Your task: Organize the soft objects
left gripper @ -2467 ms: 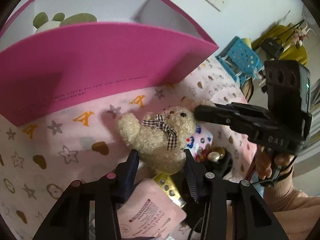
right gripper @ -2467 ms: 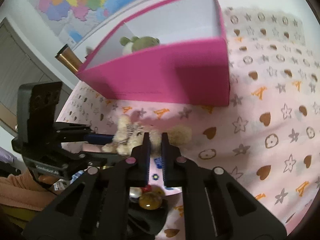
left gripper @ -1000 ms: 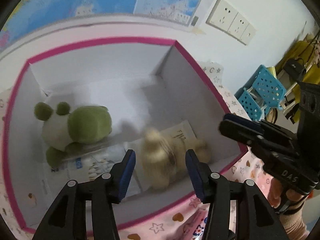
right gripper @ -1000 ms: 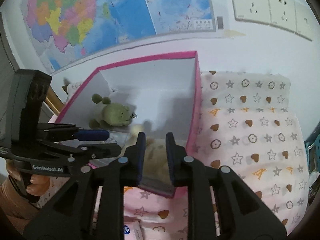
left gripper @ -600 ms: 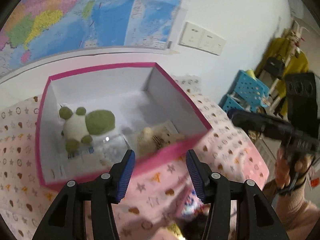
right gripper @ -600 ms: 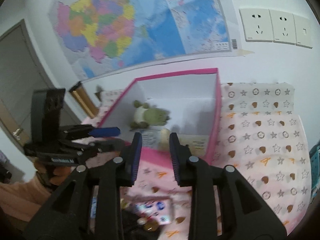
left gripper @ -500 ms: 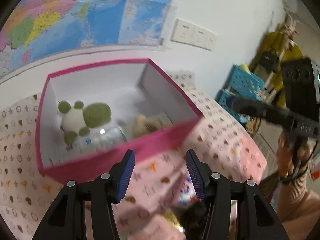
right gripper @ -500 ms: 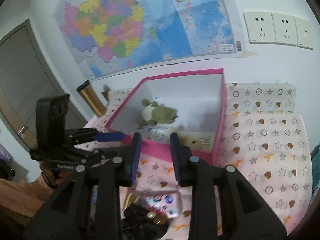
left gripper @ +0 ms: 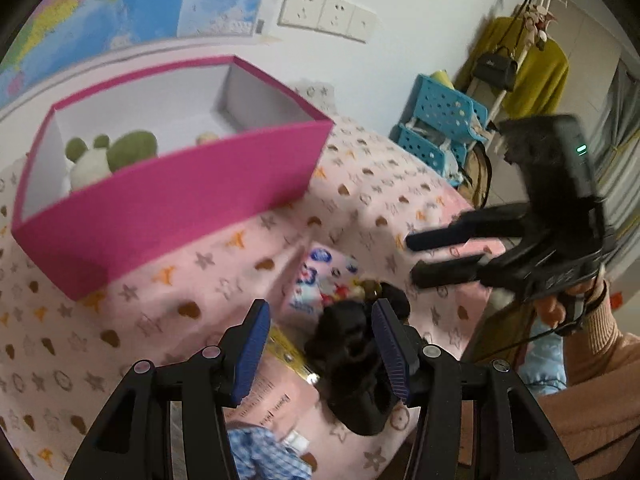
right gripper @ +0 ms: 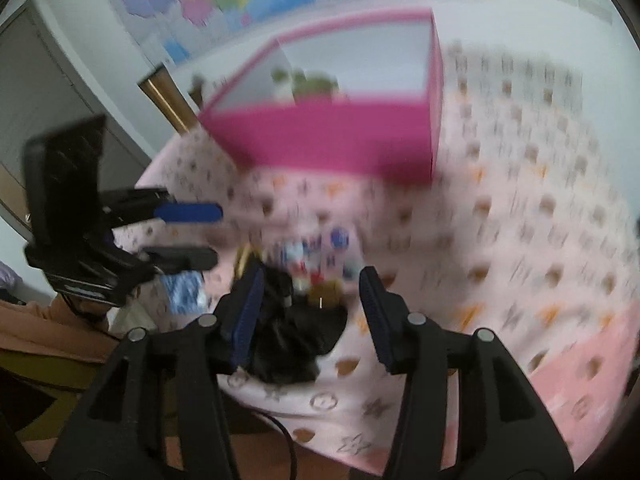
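Both tongs gape empty over the patterned surface (left gripper: 168,280). The black soft bundle (left gripper: 352,360) lies low in the left wrist frame, between the left tongs (left gripper: 320,352) and nearer their right finger; the right tongs (right gripper: 308,316) frame it low in their blurred view too. It bulks toward the camera, so the left hand looks nearer. The pink box (left gripper: 168,200), upper left, holds a green plush (left gripper: 116,156).
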